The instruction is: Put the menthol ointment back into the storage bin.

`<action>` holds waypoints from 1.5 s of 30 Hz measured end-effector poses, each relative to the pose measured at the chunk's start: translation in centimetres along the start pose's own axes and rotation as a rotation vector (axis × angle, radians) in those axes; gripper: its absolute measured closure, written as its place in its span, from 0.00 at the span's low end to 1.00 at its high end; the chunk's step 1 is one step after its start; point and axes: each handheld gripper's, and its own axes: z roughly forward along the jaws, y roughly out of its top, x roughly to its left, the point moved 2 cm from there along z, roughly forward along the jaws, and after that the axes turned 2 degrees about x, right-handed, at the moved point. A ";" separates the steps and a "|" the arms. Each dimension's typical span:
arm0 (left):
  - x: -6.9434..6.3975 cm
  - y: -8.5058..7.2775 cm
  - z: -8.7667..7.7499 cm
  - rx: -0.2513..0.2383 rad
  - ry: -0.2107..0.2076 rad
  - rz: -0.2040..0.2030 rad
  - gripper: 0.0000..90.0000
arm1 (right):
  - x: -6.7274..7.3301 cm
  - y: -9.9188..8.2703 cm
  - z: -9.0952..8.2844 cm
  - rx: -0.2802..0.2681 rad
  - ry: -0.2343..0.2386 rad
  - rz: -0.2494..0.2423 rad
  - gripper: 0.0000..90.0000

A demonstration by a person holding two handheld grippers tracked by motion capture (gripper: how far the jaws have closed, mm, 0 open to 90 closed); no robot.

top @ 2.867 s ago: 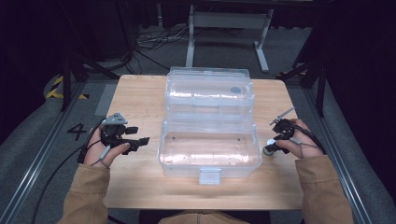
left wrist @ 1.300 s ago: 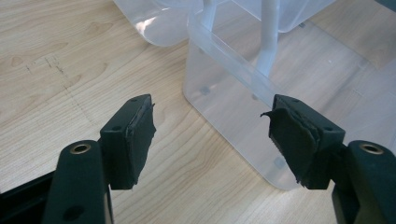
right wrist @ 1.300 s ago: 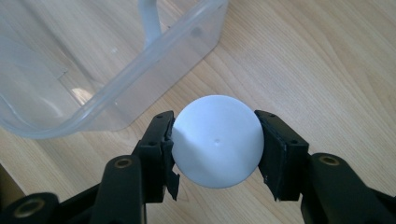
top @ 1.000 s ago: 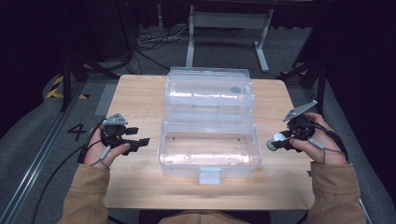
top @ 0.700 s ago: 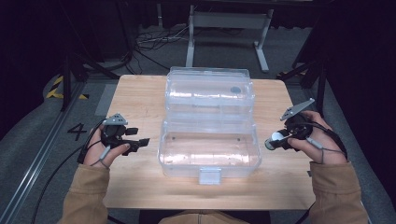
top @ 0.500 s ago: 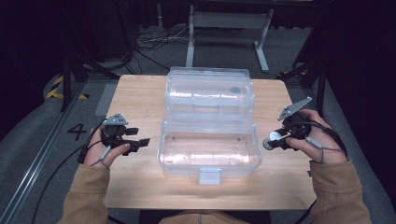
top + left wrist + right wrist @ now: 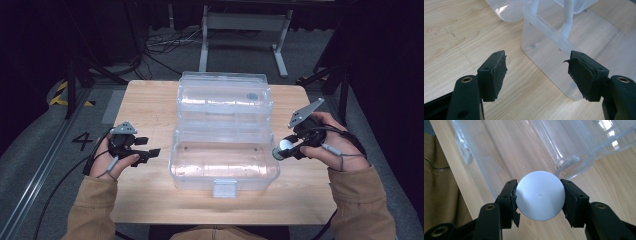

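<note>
The left gripper is idling with jaws apart beside the clear box. The right gripper is pinching a white ball at the box's right wall; lifting over the rim before releasing would probably suit best.

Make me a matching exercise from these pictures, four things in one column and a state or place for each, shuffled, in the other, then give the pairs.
Things:
1. white ball
2. left gripper
3. clear plastic box
4. grey disc

States or places:
A. fingers apart, nothing between them
B. lid swung back, lying open on the table
C. clamped between the fingers of the right gripper
D. on the far, lid half of the box

Pairs: 1-C, 2-A, 3-B, 4-D
</note>
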 end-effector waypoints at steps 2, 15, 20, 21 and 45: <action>0.0 0.0 0.0 0.000 -0.001 -0.001 0.35 | 0.1 0.4 0.0 0.000 0.007 -0.018 0.56; 0.0 0.0 0.0 0.001 -0.002 0.001 0.35 | 0.9 3.0 0.6 0.006 0.063 -0.111 0.56; 0.1 0.0 -0.1 -0.001 -0.001 0.004 0.35 | 1.2 3.8 1.2 0.015 0.083 -0.153 0.56; 0.1 0.0 -0.1 -0.001 -0.001 0.004 0.35 | 1.2 3.8 1.2 0.015 0.083 -0.153 0.56; 0.1 0.0 -0.2 -0.004 0.001 0.003 0.35 | 2.7 7.5 4.8 0.065 0.143 -0.253 0.56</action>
